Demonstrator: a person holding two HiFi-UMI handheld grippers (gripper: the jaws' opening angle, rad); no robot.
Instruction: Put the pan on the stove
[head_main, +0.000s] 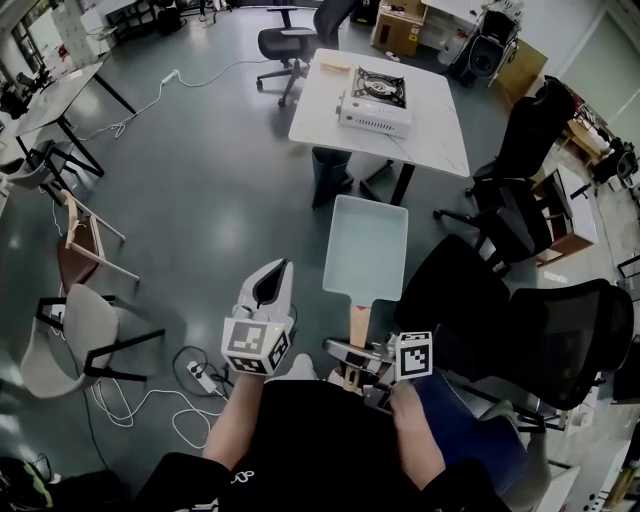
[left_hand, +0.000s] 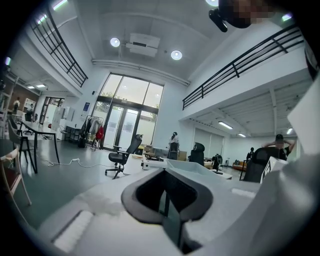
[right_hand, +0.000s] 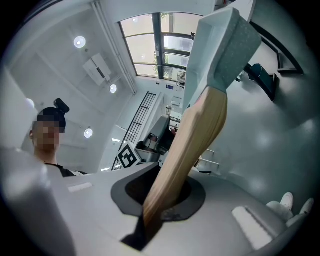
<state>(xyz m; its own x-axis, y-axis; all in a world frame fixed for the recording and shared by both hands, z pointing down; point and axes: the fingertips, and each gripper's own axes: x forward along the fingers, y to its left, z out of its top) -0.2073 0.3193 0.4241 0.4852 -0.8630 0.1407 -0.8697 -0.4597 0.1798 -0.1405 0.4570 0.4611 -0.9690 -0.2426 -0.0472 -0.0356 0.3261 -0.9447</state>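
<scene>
1. Two grippers are held out low in the head view, at the bottom centre of the frame.
2. The right gripper (head_main: 352, 353) is clenched on the light wooden handle (head_main: 358, 325) of a pale blue-green rectangular pan (head_main: 365, 245).
3. In the right gripper view, that handle (right_hand: 192, 145) rises from between the jaws, which are tight against it, up to the pan (right_hand: 220, 50) at the top of the frame.
4. The pan hangs open side up over the grey floor (head_main: 200, 180), in the middle of the head view.
5. The white portable gas stove (head_main: 375, 100) sits on a white desk (head_main: 440, 135) at upper centre, well apart from the pan.
6. The left gripper (head_main: 272, 268), lower left of the pan and not touching it, has its jaws pressed together with nothing between them.
7. Black office chairs (head_main: 560, 330) stand along the right edge.
</scene>
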